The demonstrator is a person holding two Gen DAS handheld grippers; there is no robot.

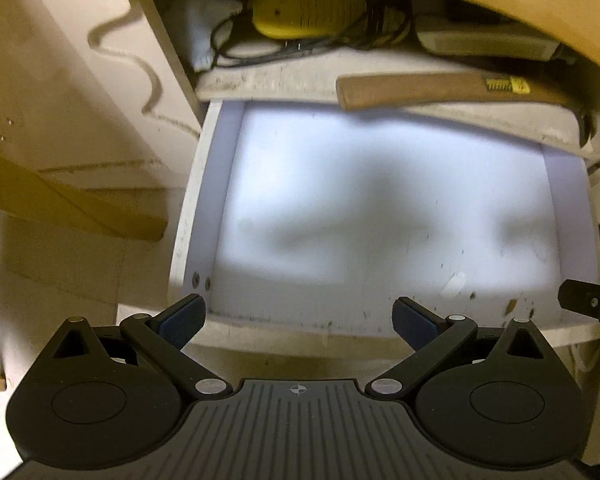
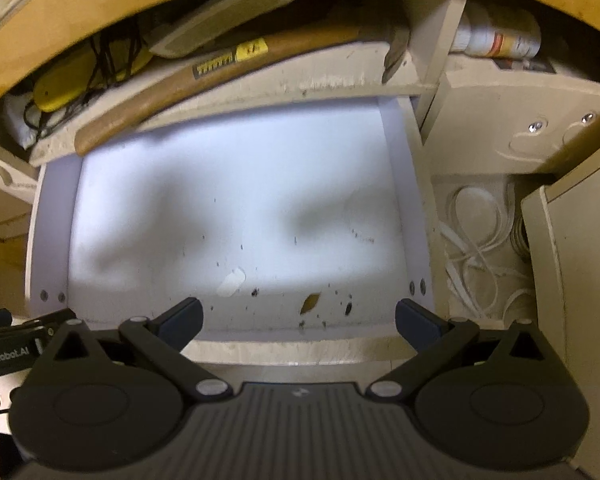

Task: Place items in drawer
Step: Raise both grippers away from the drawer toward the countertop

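hovering w/ fingers apart, both grippers [image 1: 299, 316] [image 2: 298, 316] above drawer [image 1: 204, 216] [image 2: 404, 184].

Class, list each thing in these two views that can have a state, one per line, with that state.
Drawer: pulled open, holding only small debris.
Hammer: lying flat on the shelf above the drawer, handle overhanging the edge.
Yellow device: resting at the shelf's back, cord tangled beside it.
Left claw: open, holding nothing.
Right claw: open, holding nothing.
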